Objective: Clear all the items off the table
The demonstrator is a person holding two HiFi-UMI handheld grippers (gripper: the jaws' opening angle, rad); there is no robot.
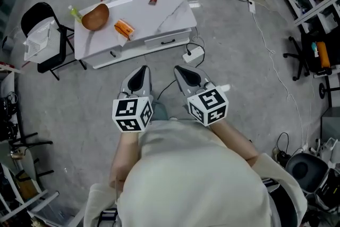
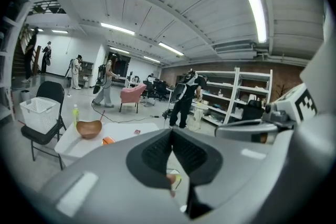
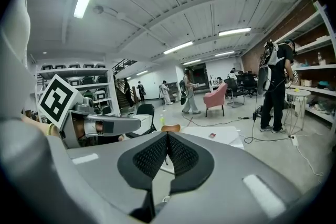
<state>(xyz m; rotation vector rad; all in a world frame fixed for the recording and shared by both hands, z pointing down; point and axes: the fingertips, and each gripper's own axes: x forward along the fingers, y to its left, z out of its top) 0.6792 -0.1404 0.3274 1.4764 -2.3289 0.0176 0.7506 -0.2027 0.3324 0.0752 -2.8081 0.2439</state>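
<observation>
While the head view is showing a brown wooden bowl (image 1: 95,17) and an orange packet (image 1: 124,28) on the white counter (image 1: 170,18) far ahead, the left gripper view is showing the left gripper (image 2: 171,132) pressed together, empty. The right gripper view is showing the right gripper (image 3: 167,135) the same. Stepping closer, then opening wide, is looking best.

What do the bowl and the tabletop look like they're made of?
Bowl: probably wood, smooth reddish-brown with a soft sheen. Tabletop: glossy white with thin grey veins, so marble or a marble-look laminate; can't tell which.
</observation>
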